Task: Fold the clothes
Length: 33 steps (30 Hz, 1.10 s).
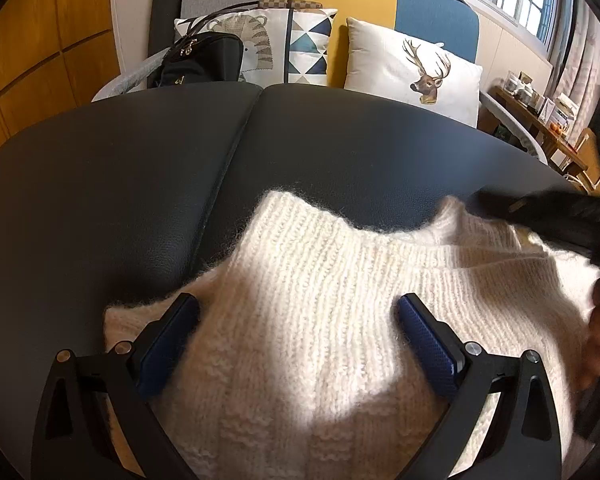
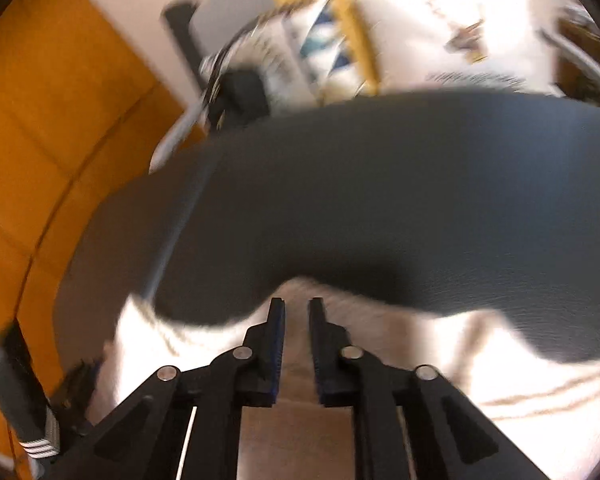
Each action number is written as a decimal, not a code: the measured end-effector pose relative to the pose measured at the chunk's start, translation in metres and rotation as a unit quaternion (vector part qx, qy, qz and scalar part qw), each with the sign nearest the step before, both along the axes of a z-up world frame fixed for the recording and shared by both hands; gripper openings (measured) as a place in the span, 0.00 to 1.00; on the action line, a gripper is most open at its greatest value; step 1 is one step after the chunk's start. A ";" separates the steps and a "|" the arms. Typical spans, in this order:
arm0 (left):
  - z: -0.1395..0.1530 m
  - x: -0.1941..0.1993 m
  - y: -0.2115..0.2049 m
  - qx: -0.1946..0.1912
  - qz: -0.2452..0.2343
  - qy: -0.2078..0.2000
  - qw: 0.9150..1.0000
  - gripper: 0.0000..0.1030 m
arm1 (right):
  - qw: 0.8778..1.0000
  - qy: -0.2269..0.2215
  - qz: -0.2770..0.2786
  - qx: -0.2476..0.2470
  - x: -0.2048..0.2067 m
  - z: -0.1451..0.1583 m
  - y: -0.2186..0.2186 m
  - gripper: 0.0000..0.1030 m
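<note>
Blue pads [image 1: 428, 344] of my left gripper [image 1: 298, 312] stand wide apart over the cream knit sweater [image 1: 320, 280]. Nearly together, my right gripper [image 2: 297, 312] pinches a fold of that sweater [image 2: 520, 360], which lies on the dark cushion [image 1: 140, 160].

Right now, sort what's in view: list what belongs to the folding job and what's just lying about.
For the job:
- white knit sweater, spread on the dark cushion
- left gripper, fingers wide apart over the sweater
- right gripper, fingers nearly together, sweater fabric between them

Lying about:
- deer pillow
- triangle-pattern pillow
- black handbag
- cluttered wooden shelf
</note>
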<state>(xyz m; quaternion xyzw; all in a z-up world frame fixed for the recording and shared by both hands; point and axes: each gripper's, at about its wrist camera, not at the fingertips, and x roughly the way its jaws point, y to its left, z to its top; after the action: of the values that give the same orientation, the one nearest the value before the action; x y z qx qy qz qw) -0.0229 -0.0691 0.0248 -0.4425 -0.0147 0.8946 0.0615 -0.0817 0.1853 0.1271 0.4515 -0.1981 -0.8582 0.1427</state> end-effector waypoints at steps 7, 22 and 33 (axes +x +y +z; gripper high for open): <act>0.000 -0.001 0.001 -0.006 0.001 0.000 1.000 0.98 | 0.998 0.021 -0.037 0.042 0.037 0.039 0.066 0.10; 0.000 0.001 0.000 -0.006 0.004 0.002 1.000 0.98 | 0.985 -0.021 0.000 0.170 0.011 -0.019 0.038 0.03; 0.002 0.001 0.001 -0.006 0.005 0.002 1.000 0.98 | 0.994 -0.023 -0.016 0.110 0.023 -0.009 0.061 0.07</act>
<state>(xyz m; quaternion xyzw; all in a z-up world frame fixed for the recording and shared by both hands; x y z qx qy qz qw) -0.0215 -0.0684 0.0265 -0.4409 -0.0120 0.8959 0.0543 -0.0586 0.2465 0.1180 0.4805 -0.1129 -0.8666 0.0734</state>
